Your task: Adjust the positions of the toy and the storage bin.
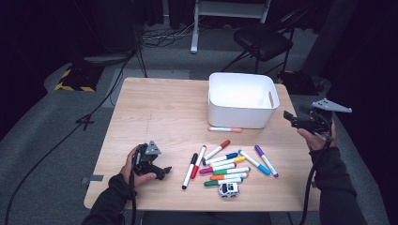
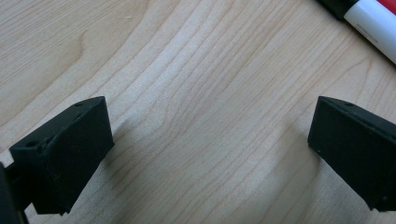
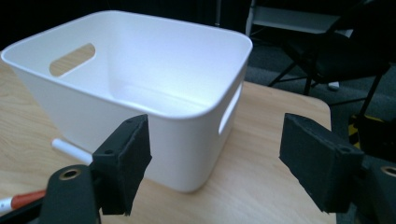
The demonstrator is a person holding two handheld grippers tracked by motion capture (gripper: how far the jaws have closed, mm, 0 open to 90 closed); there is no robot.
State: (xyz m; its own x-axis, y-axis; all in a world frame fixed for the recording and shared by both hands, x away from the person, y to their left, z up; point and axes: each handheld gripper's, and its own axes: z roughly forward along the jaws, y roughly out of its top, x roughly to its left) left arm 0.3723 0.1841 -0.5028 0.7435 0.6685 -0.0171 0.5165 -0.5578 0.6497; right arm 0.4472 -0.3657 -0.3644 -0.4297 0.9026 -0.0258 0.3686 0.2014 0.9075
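Right gripper (image 1: 292, 118) held wide apart and empty beside the white bin (image 1: 242, 99), left gripper (image 1: 162, 171) likewise agape on the bench (image 1: 155, 112) near the markers (image 1: 225, 165); risk of knocking the bin if swung carelessly

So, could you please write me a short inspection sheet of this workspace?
Surface: wooden table, level.
Job's things: white bin, nothing seen inside; loose markers in front of it; orange-capped marker by its wall.
Clutter: toy car near the front edge.
Grippers: left gripper low on the table, jaws open; right gripper raised beside the bin, jaws open, holding nothing.
Cables: cables on the floor.
Surroundings: folding chair, dark room.
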